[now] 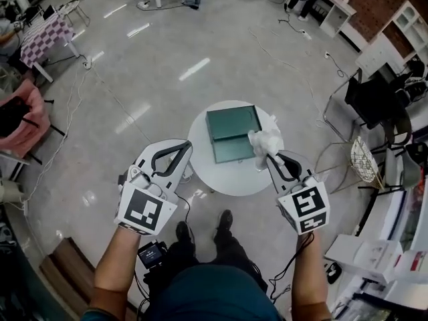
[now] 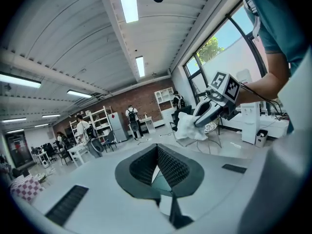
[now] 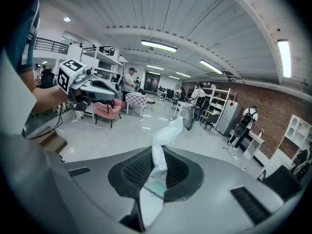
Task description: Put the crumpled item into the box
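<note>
One right claw narrowly pinching crumpled item

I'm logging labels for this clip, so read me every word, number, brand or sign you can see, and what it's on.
No readable text in any view.
Left marker cube on the left hand-held gripper: black-and-white square pattern, no letters.
Right marker cube on the right hand-held gripper: the same.
Green box and crumpled item: no print visible.
Distant shelves: too small to read.
</note>
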Demonstrator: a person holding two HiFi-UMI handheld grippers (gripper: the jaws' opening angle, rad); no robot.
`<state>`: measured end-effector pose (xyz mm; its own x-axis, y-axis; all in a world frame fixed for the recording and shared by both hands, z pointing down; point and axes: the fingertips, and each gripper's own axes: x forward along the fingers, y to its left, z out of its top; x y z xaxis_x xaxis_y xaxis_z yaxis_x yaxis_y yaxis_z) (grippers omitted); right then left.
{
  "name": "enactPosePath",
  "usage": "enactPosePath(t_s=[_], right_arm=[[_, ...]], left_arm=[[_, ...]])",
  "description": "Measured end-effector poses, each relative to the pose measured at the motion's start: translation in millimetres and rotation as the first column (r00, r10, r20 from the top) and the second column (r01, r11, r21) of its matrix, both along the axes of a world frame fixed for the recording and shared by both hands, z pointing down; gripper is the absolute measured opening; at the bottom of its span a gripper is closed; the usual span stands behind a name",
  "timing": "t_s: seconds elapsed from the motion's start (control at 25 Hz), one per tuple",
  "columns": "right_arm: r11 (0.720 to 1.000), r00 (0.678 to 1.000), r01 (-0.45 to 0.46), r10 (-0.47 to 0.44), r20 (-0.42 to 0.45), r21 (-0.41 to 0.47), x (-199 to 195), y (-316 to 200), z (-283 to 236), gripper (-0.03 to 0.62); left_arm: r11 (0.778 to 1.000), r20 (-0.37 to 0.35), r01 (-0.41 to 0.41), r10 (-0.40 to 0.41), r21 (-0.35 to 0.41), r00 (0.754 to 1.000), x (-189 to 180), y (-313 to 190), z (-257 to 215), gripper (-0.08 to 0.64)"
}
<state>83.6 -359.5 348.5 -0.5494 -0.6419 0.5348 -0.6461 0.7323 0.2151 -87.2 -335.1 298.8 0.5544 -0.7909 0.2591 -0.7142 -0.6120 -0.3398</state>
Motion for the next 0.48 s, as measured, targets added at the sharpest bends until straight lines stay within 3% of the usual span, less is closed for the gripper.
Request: enactPosePath(t_s=[0.28,0.48], right_arm=[[0.991,0.998,0.063,-0.064,-0.012,-0.120,8.3,-66.3,110.5,0.067],[0.978,0.995,0.090,-0.096,-0.022,-0.190,-0.4,-111.4,189.9,0.067]], left_arm=[[0.991,0.005,0.085,-0.085,-0.106,0.996,5.9,-46.0,82.8,0.018],[0.986,0.002,0.117,-0.118,-0.120,0.993,-0.9,-85.2,133.3,0.018]])
